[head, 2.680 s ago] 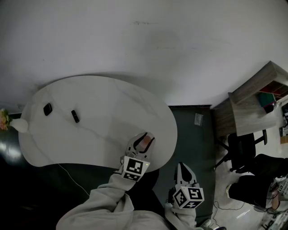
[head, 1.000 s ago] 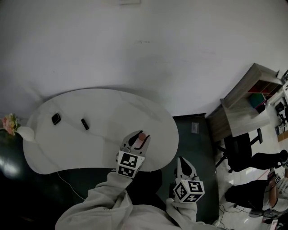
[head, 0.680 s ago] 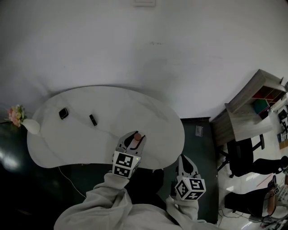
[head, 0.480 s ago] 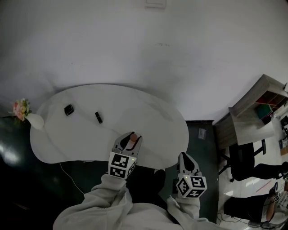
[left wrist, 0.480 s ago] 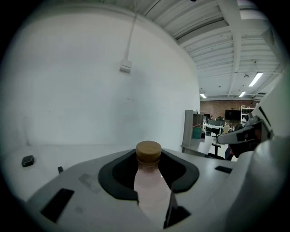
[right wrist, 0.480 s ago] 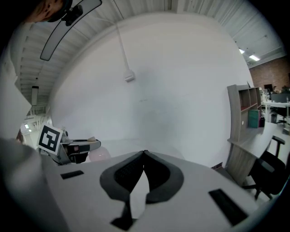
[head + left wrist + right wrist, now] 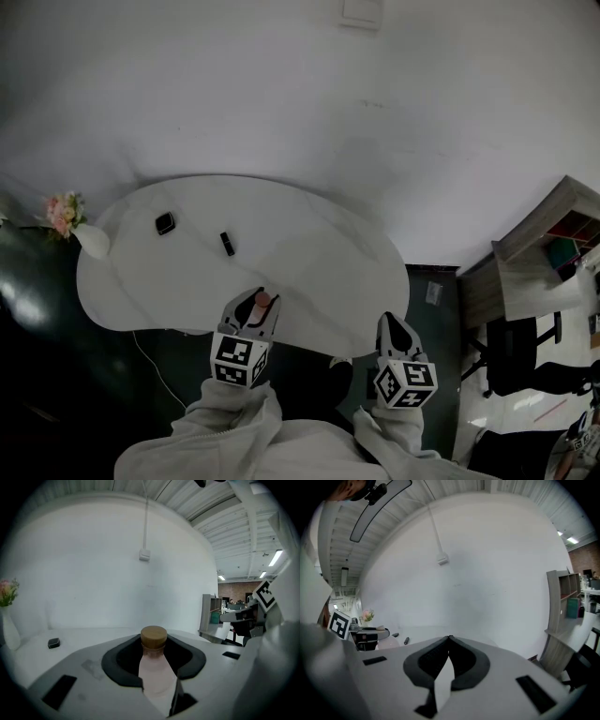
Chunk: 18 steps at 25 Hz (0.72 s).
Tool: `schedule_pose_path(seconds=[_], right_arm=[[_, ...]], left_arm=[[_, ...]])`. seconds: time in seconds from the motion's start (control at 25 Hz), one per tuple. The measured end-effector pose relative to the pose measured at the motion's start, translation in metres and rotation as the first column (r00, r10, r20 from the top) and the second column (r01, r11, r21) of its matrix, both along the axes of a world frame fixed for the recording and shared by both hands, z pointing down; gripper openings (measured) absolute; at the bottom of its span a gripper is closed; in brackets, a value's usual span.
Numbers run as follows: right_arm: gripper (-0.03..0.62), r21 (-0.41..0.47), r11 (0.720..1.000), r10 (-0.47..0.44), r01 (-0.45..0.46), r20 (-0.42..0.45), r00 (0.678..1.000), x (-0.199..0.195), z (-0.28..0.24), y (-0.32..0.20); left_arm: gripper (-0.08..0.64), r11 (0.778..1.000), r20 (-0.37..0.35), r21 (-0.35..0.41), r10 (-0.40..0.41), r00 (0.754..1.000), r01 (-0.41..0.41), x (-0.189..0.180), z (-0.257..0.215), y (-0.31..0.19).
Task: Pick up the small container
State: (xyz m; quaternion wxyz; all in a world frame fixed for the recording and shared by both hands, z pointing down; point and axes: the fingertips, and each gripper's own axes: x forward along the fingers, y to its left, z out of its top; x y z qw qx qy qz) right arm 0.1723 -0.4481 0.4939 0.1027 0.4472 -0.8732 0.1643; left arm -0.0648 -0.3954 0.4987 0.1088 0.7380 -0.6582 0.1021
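The small container is a pale pink bottle with a round wooden cap, held upright between the jaws of my left gripper, which is shut on its body. In the head view the bottle and the left gripper hang over the near edge of the white table. My right gripper is off the table's near right corner, over the dark floor. Its jaws meet at the tips with nothing between them.
On the table's far left lie a small black square object and a short black stick. A white vase with pink flowers stands at the left end. A wooden shelf unit and a black chair are at the right.
My left gripper has carried the bottle back and to the left, from over the table's middle right to its near edge. The right gripper has stayed shut beside it.
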Motion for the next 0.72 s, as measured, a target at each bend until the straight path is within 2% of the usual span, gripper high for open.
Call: schedule_pose_path(seconds=[0.44,0.72], right_arm=[[0.054,0.025,0.999,-0.026,0.026,-0.013,1.000,-0.009,-0.006,-0.004],[0.052,0.049,0.999,-0.009,0.010,-0.033,0.999,-0.003,-0.010,0.000]], left_arm=[[0.133,1.000,-0.018,-0.012,-0.019,1.000,0.019,-0.005,0.004,0.015],[0.133,1.000,-0.025,-0.007,0.014,1.000,-0.015,0.005,0.005,0.009]])
